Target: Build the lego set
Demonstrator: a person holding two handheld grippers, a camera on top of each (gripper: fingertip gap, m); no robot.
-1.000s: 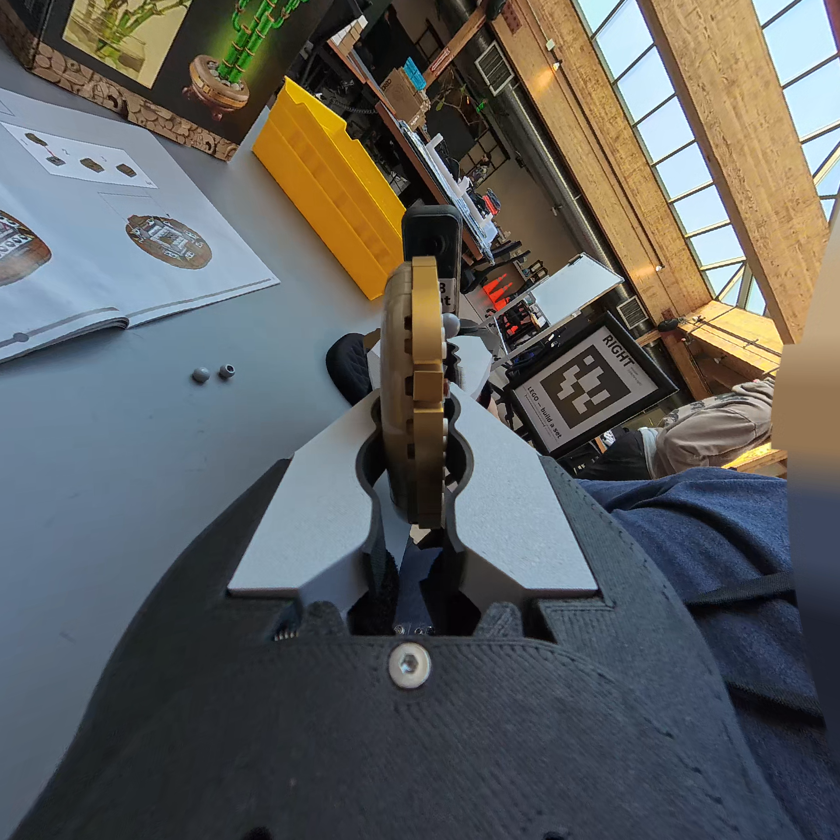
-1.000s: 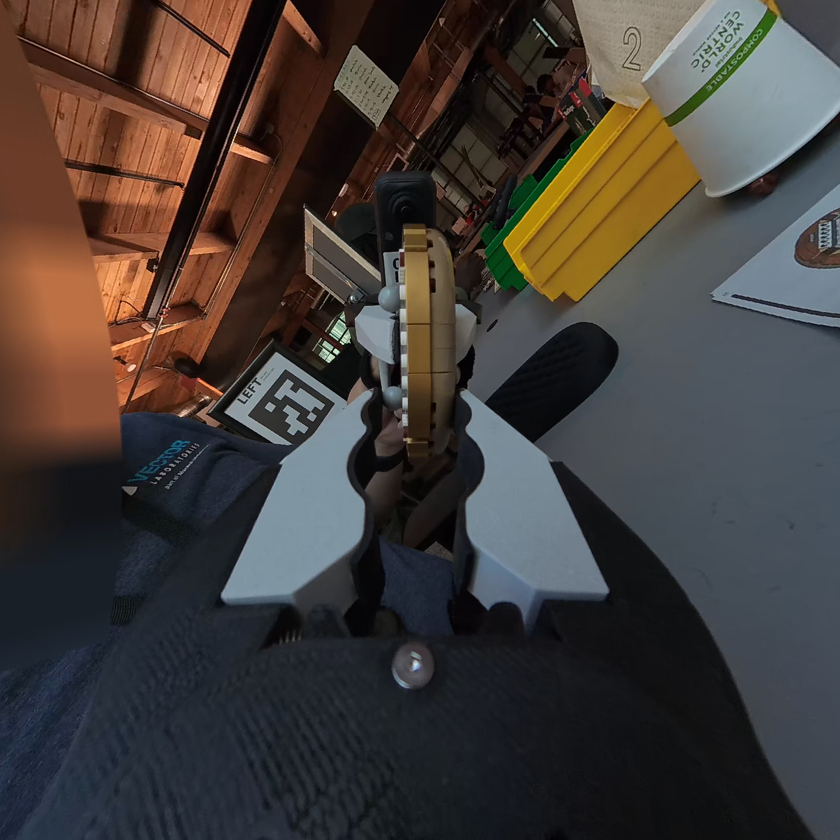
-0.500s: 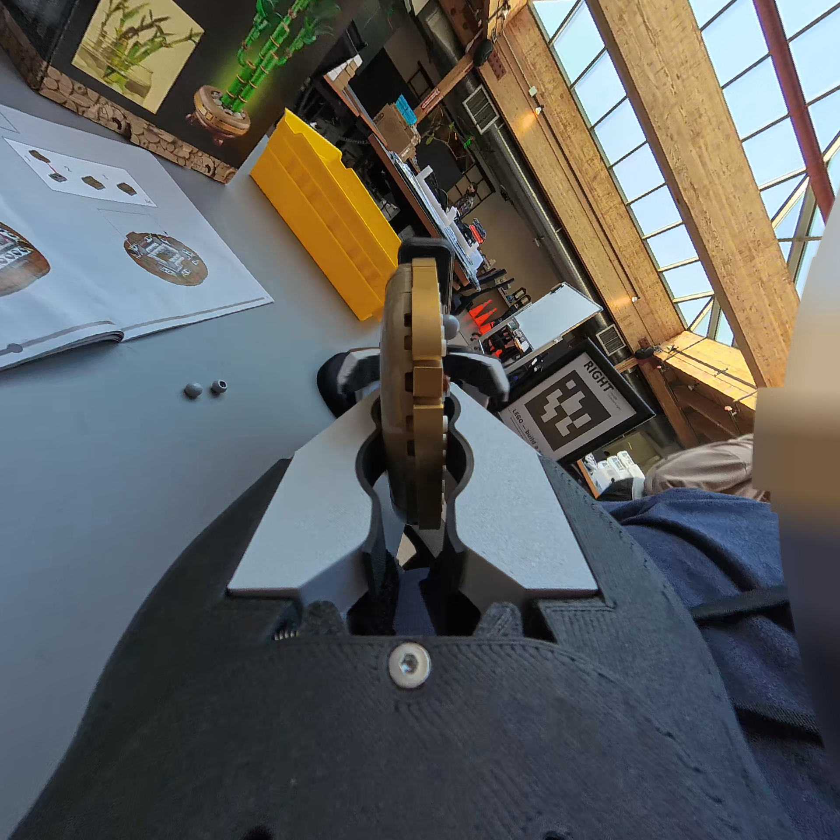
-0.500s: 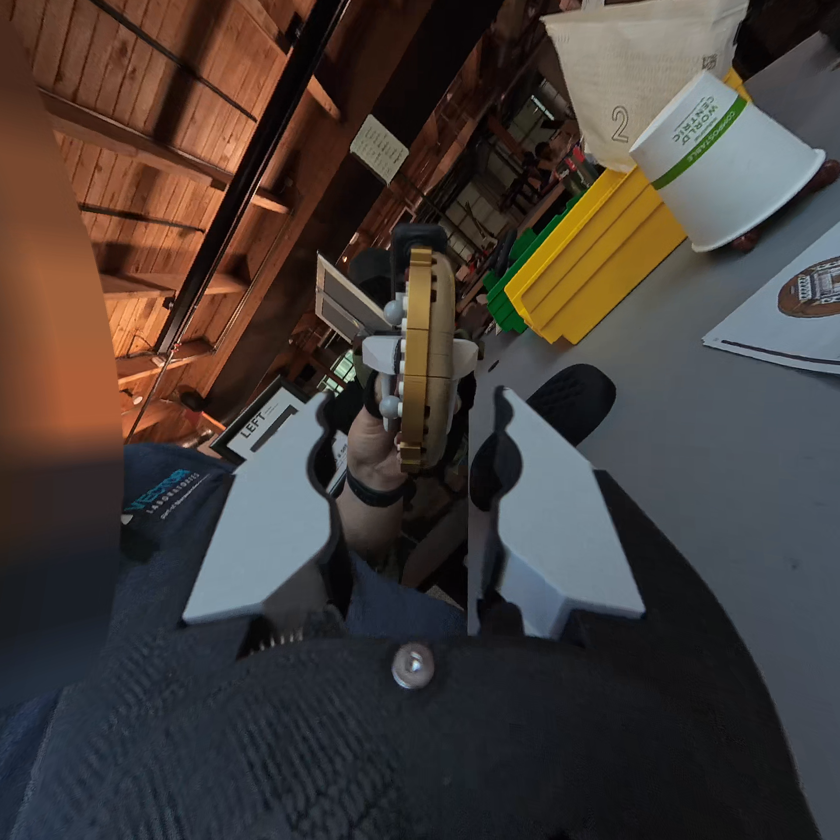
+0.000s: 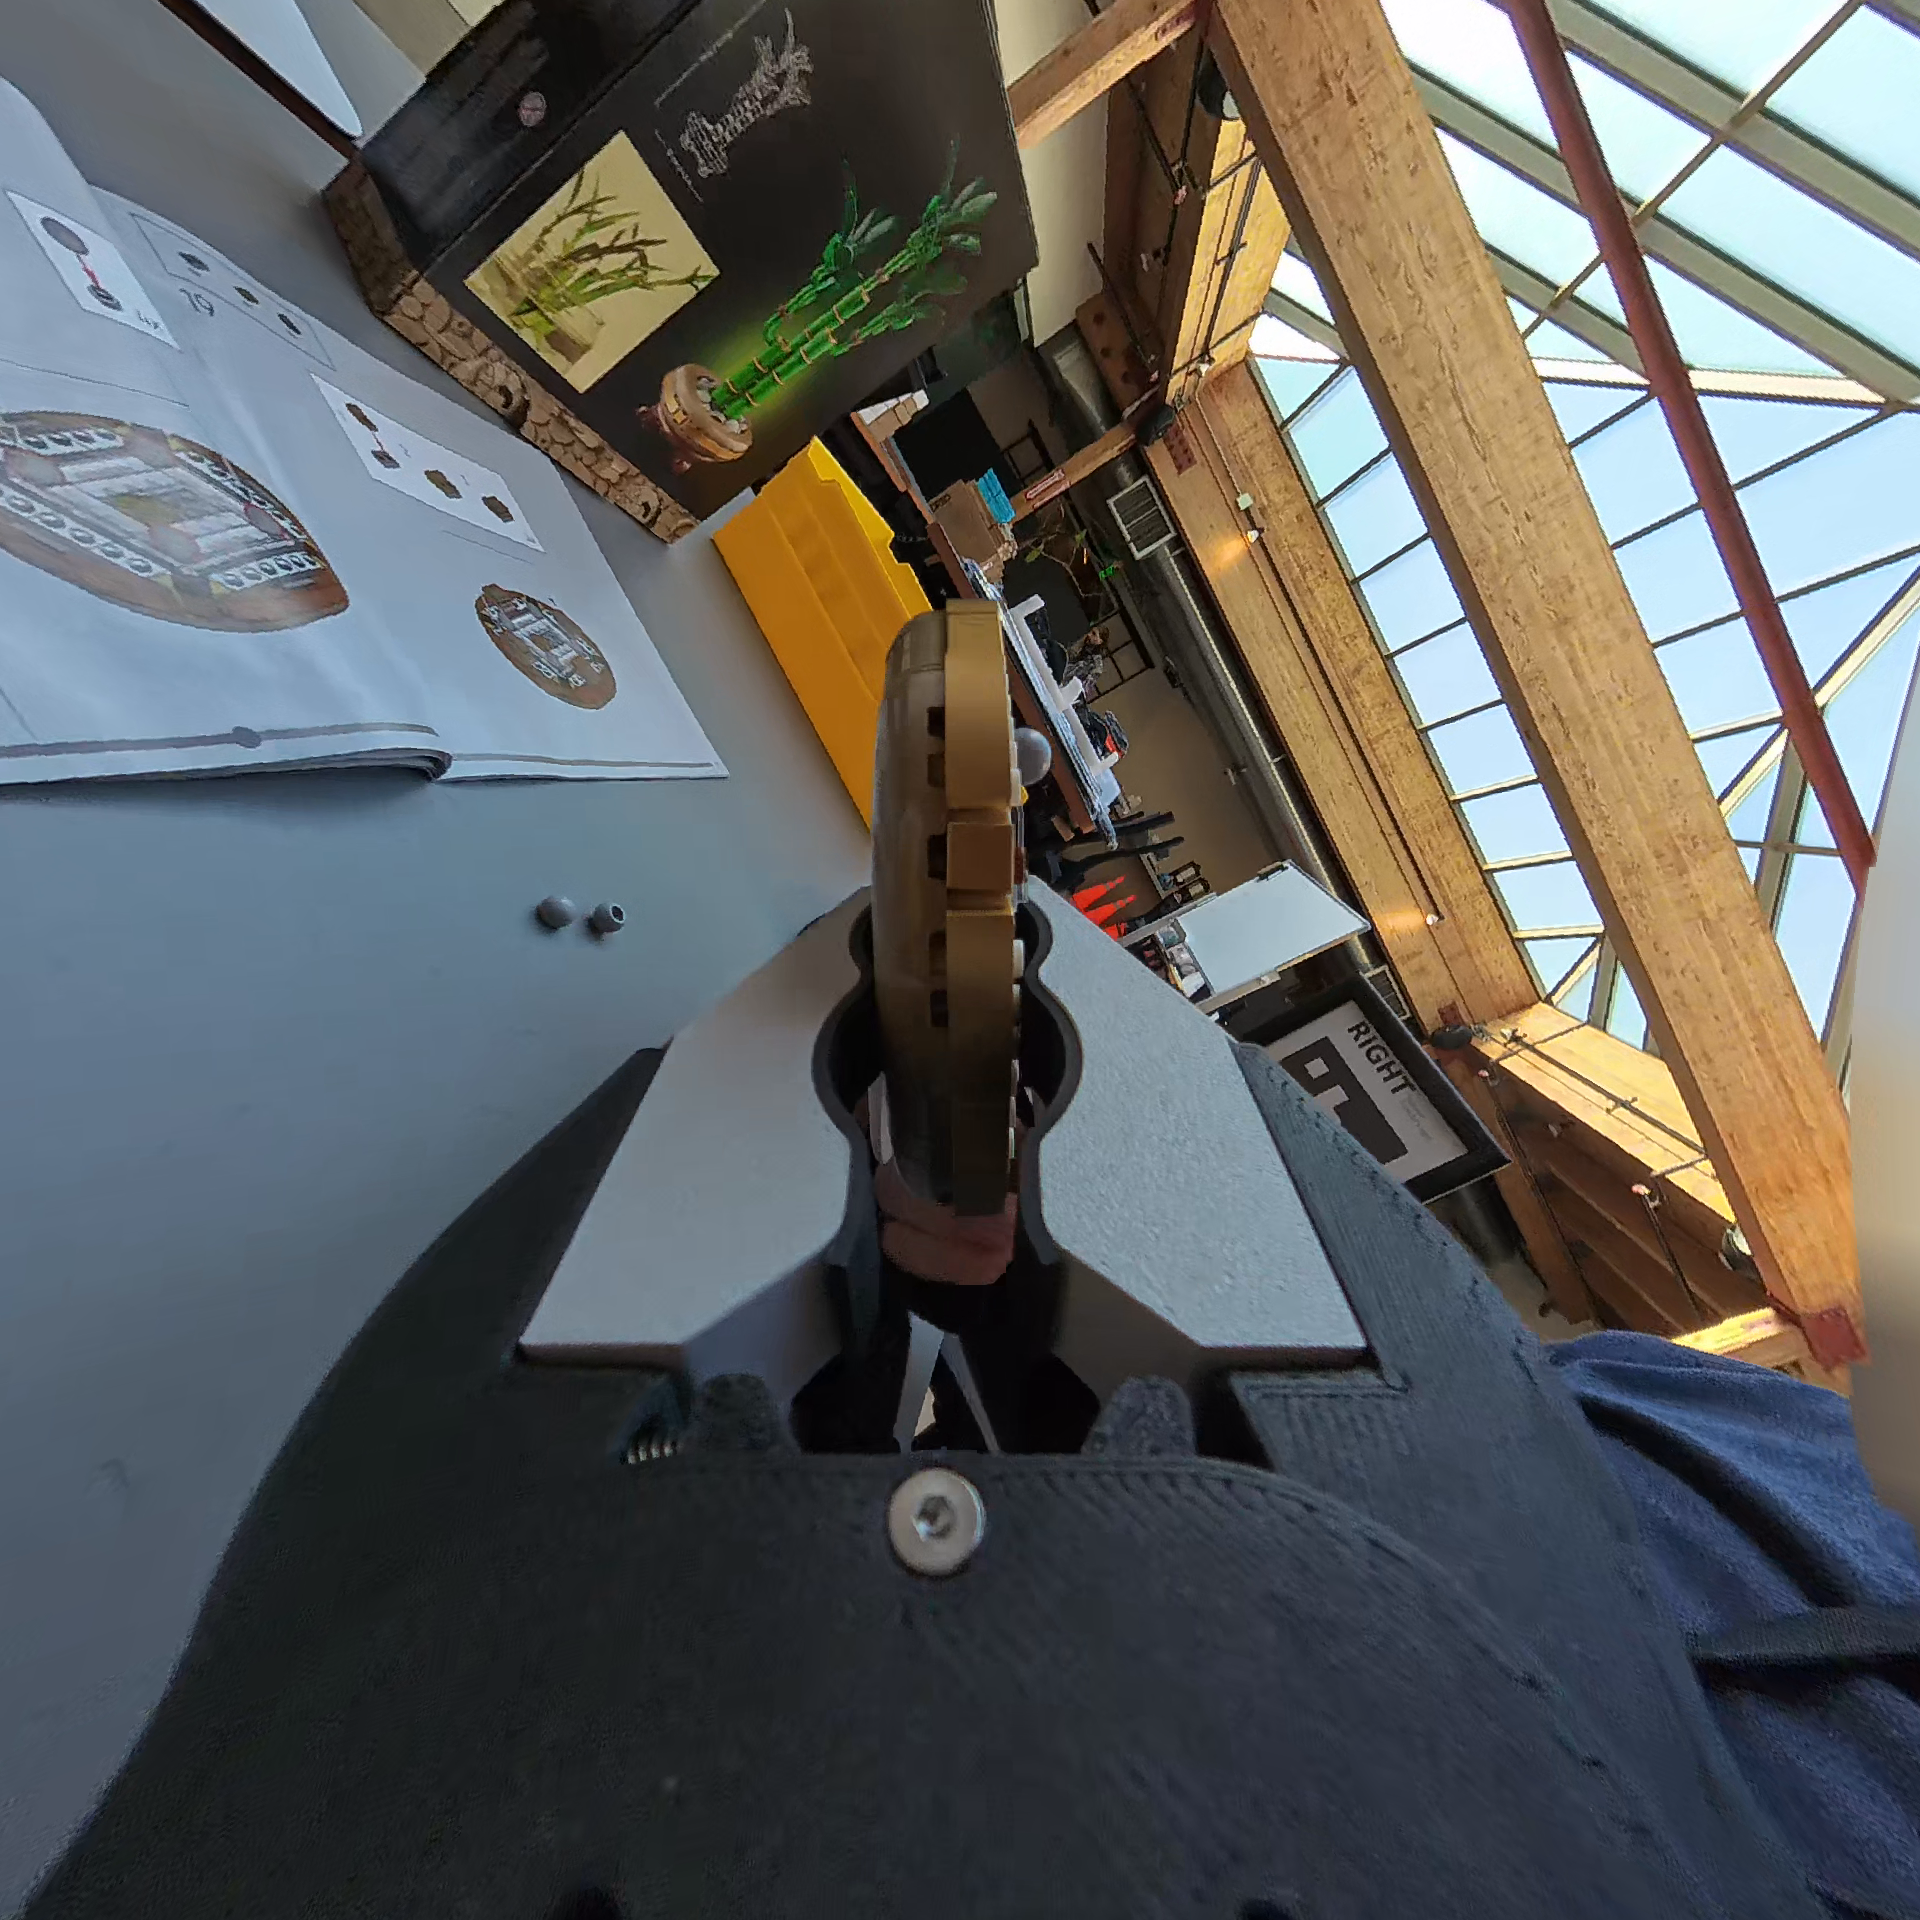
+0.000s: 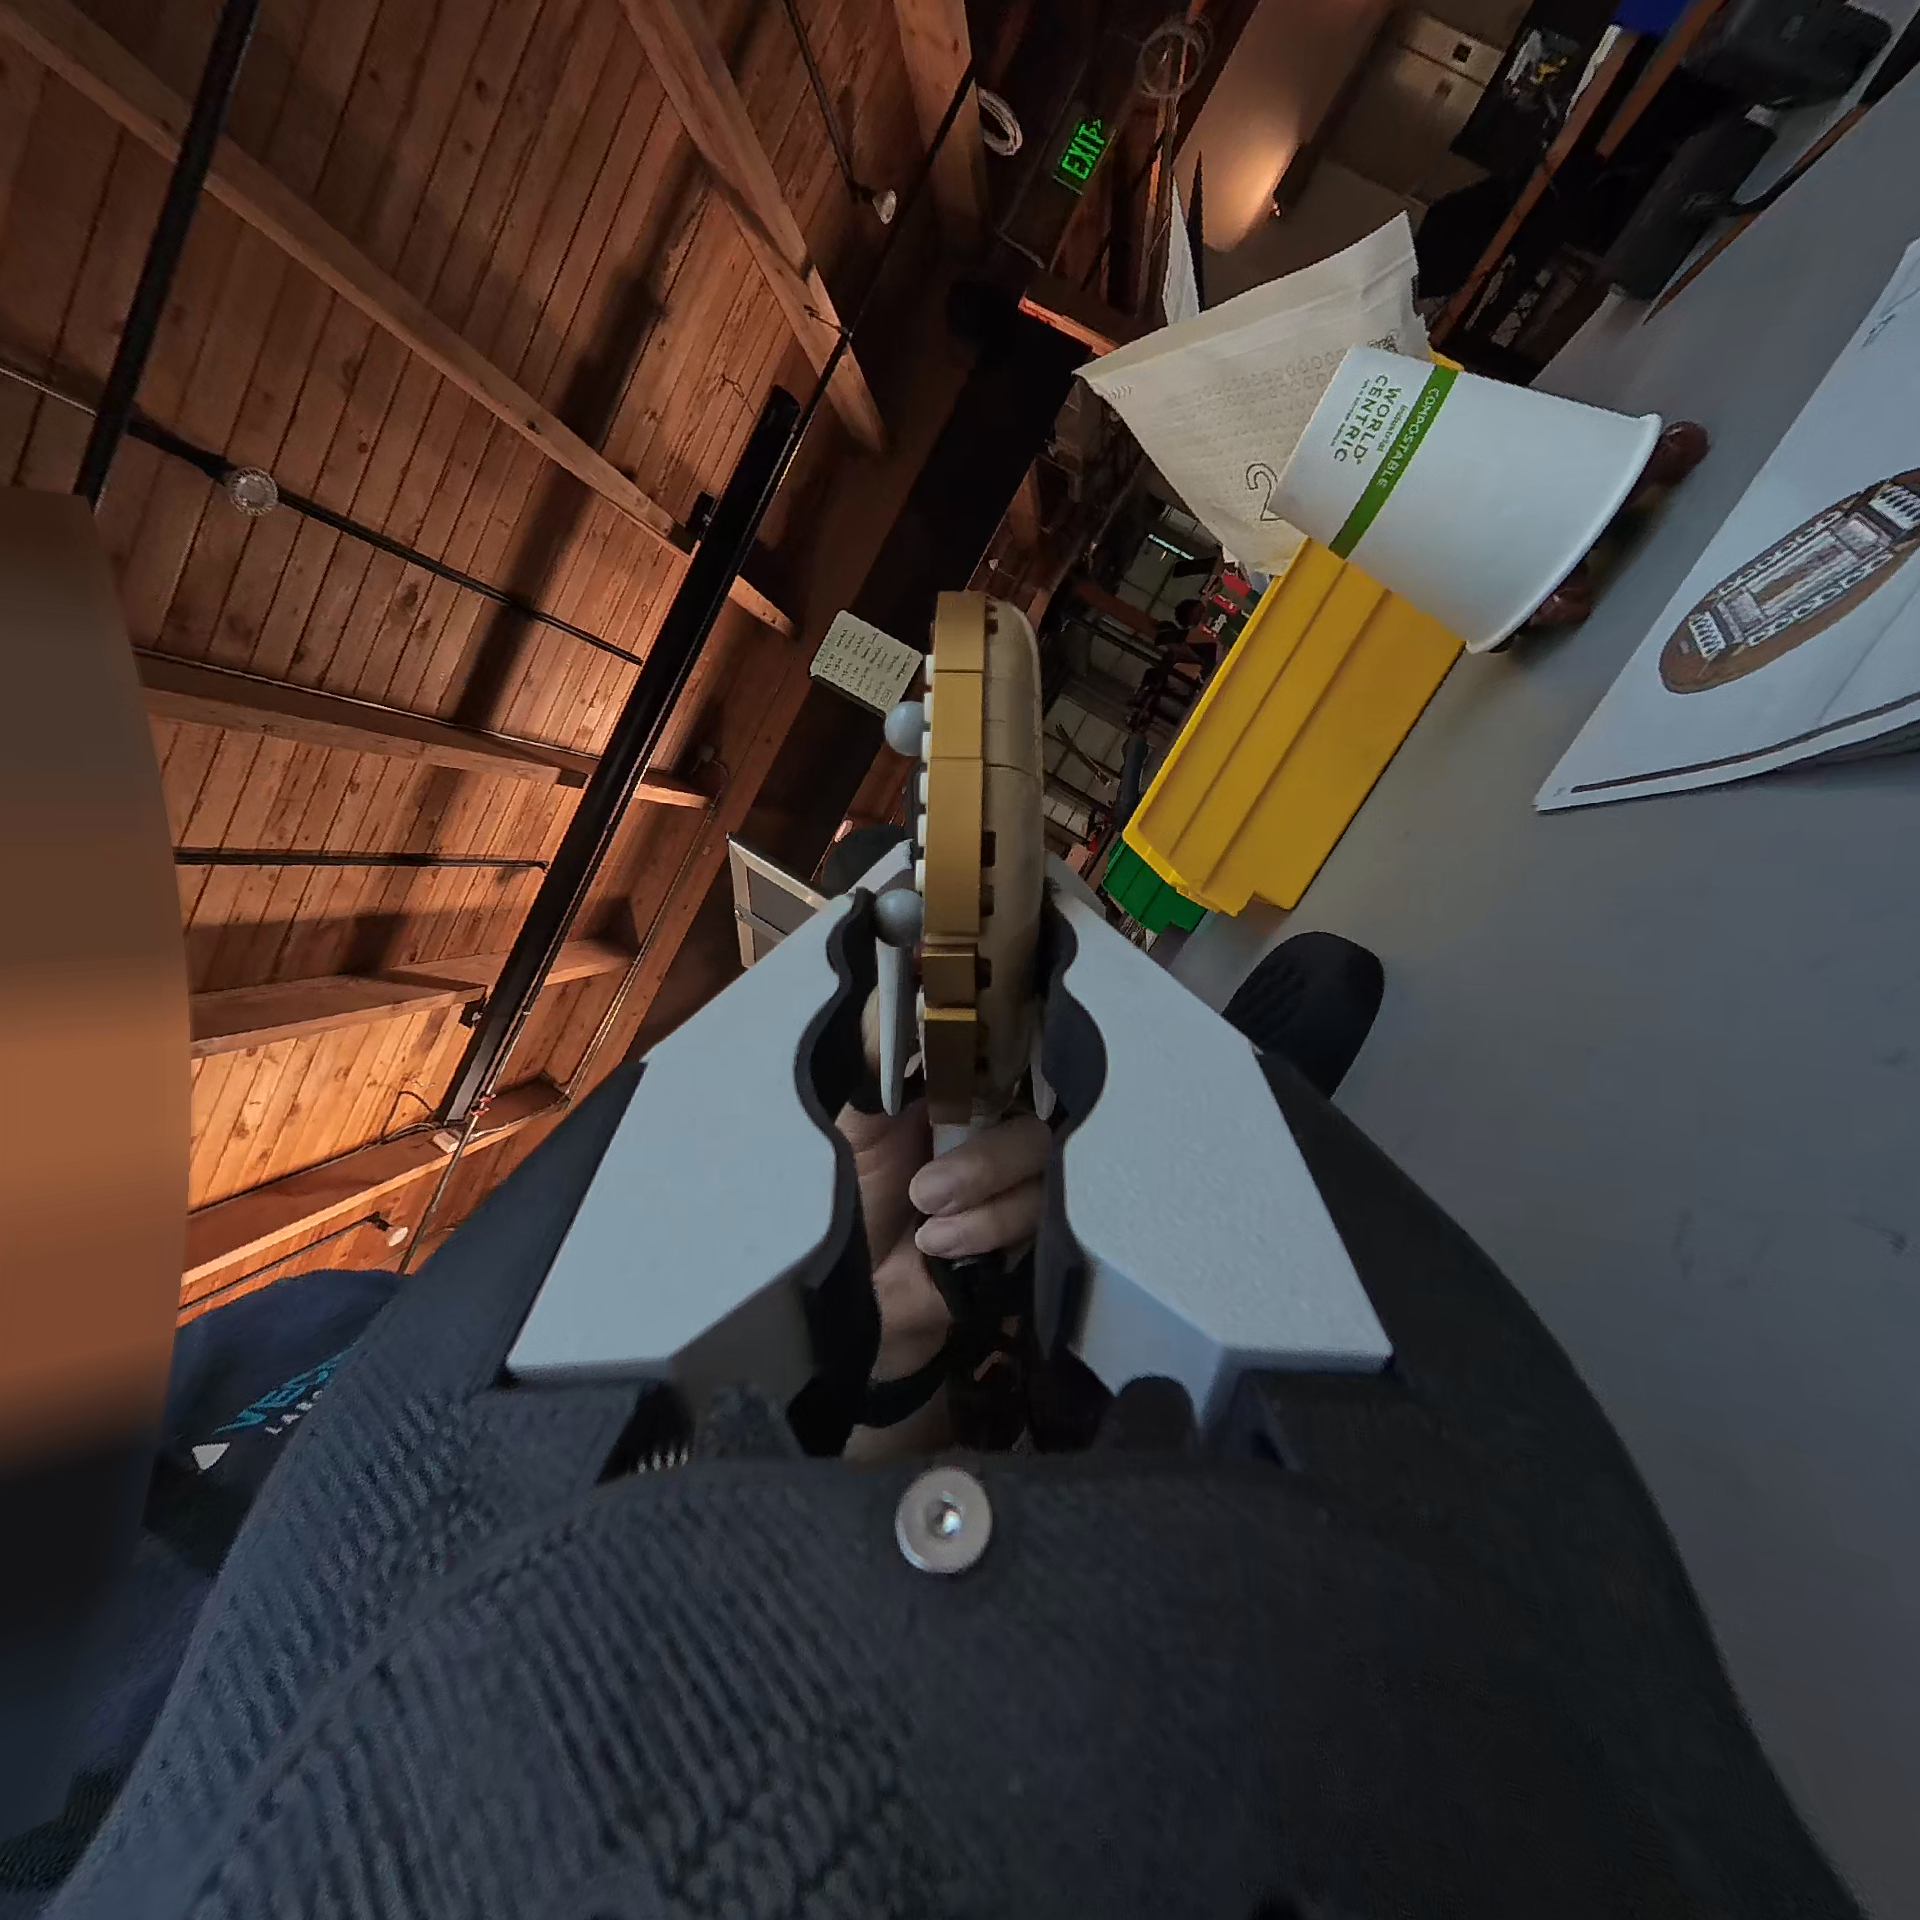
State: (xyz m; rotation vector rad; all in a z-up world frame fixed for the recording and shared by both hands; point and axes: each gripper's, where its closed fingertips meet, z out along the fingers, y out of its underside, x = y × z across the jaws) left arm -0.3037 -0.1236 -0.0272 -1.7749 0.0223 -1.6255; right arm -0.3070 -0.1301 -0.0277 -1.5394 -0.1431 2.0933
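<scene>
Workshop loft: timber beams (image 5: pixel 1538 582), skylights (image 5: pixel 1621 499), cluttered benches (image 5: pixel 997 582).

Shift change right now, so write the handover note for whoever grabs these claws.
Left claw: shut on the round gold base, held edge-on.
Right claw: closed on the same base from the opposite side.
Parts: two small grey studs lie loose on the table near the open instruction booklet; set box and yellow bin behind.
Done: base assembled, some grey studs already on one face.
Left: probably fit the loose studs, then continue from the booklet; nothing beyond the base is built in view.
</scene>
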